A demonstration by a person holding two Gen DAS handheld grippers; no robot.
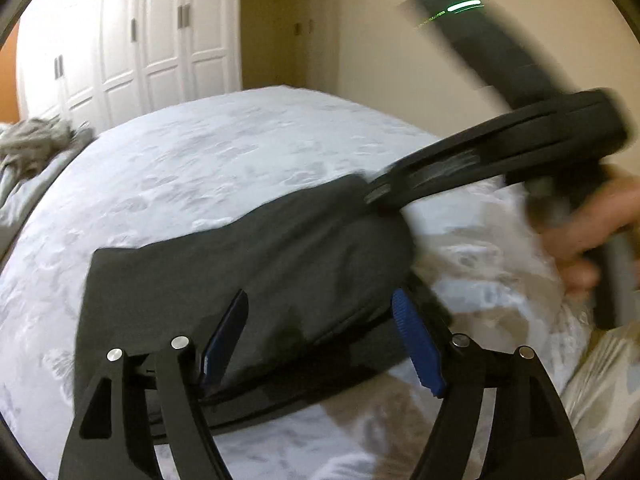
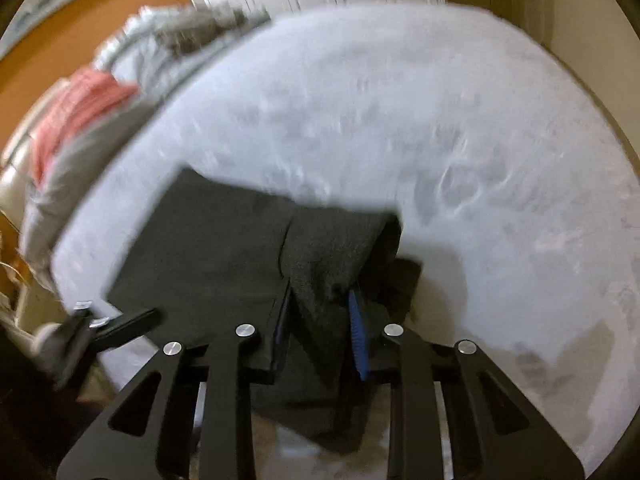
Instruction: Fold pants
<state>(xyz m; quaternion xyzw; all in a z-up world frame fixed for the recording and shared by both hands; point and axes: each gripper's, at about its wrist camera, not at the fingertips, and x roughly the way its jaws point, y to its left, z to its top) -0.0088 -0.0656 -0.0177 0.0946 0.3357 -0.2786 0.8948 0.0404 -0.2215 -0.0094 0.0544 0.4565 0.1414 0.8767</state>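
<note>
Dark grey pants (image 1: 248, 260) lie folded on a white patterned bed cover (image 1: 224, 152). My left gripper (image 1: 320, 320) is open just above their near edge, blue pads spread wide with no cloth between them. In the left wrist view my right gripper (image 1: 376, 196) reaches in from the right and meets the pants' far right corner. In the right wrist view the right gripper (image 2: 320, 328) has its fingers close together on a bunched fold of the pants (image 2: 328, 264), lifted off the flat part (image 2: 208, 248). The left gripper (image 2: 120, 324) shows at lower left.
Crumpled grey bedding (image 1: 36, 148) lies at the bed's far left, with a pink cloth (image 2: 80, 108) beside it. White wardrobe doors (image 1: 140, 36) stand beyond the bed. A beige wall (image 1: 380, 60) is on the right. A hand (image 1: 592, 236) holds the right gripper.
</note>
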